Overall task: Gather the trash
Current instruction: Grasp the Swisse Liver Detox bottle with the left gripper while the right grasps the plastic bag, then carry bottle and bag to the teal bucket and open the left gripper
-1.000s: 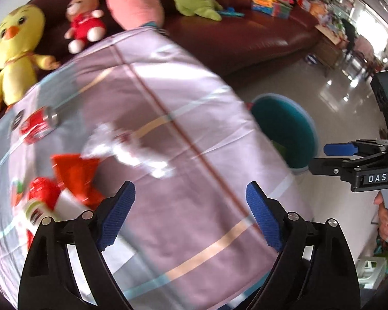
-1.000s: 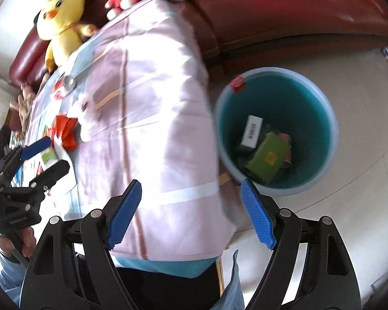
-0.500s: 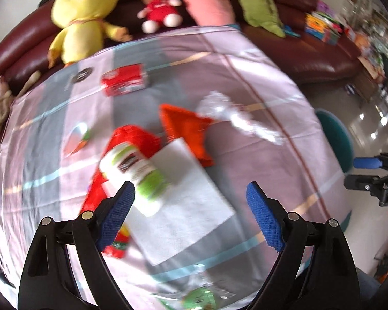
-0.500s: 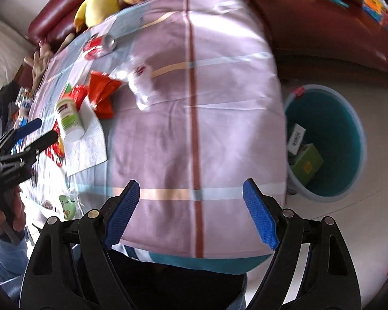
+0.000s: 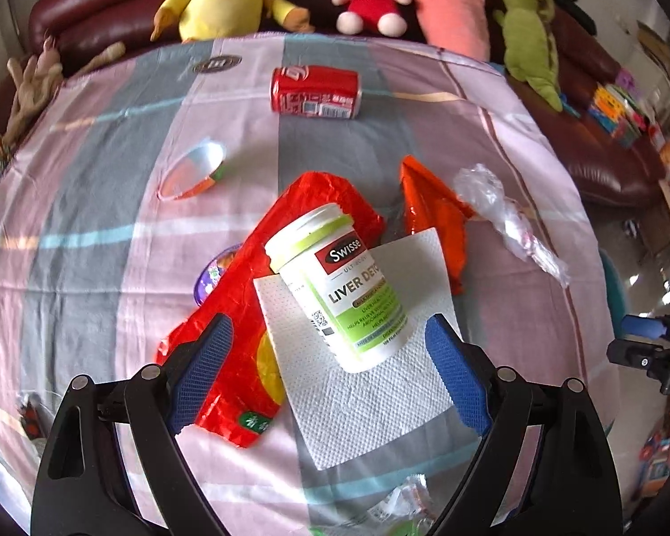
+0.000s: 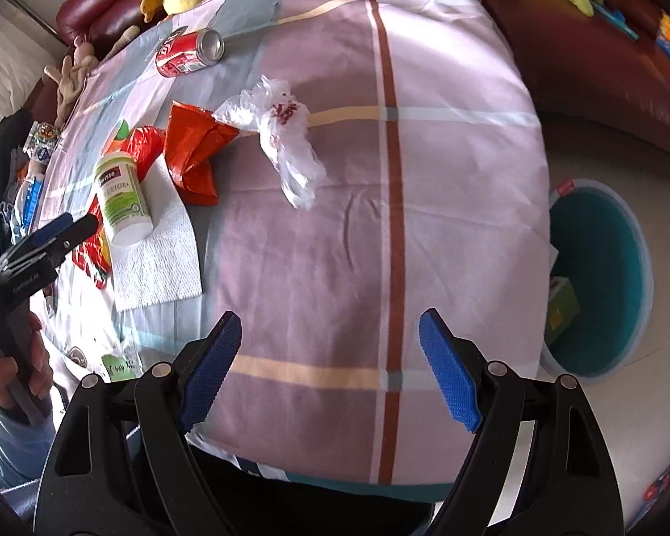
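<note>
Trash: 1 bottle (image 5: 341,286) | 1 can (image 5: 316,92) | 2 red wrappers (image 5: 241,312) | both grippers' fingers spread, empty

Bin (image 6: 603,277) partly hidden behind the tablecloth edge (contents mostly unseen), crumpled clear wrapper (image 5: 406,509) cut off by bottom edge

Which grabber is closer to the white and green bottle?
Left. The left gripper hovers open right over the bottle; the right gripper hangs off to the side over bare tablecloth.
</note>
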